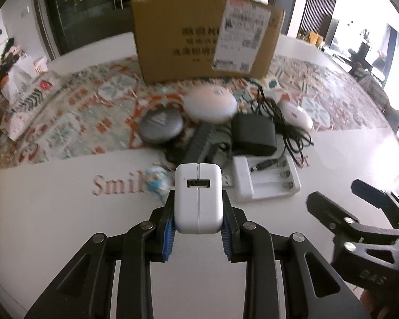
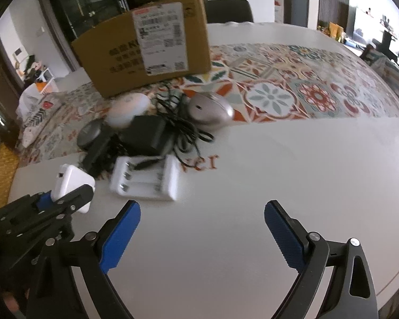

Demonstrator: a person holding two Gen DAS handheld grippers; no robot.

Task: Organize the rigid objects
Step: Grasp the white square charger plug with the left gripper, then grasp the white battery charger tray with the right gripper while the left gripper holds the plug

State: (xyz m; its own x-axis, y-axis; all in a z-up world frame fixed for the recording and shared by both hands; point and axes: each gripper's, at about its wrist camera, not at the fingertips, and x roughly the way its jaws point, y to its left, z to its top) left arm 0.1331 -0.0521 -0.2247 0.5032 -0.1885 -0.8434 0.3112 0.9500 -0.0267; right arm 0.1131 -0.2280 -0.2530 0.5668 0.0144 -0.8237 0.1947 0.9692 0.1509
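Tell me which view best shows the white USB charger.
The left wrist view: the white USB charger sits centred between the left gripper's fingers, USB port facing the camera. The right wrist view shows it only small, at the left edge, partly hidden by a finger.

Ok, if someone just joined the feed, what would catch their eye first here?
Probably the white USB charger clamped in the left gripper above the table. Next, the cardboard box standing at the back, with a heap of gadgets before it, the white battery charger nearest. The right gripper is open, holding nothing.
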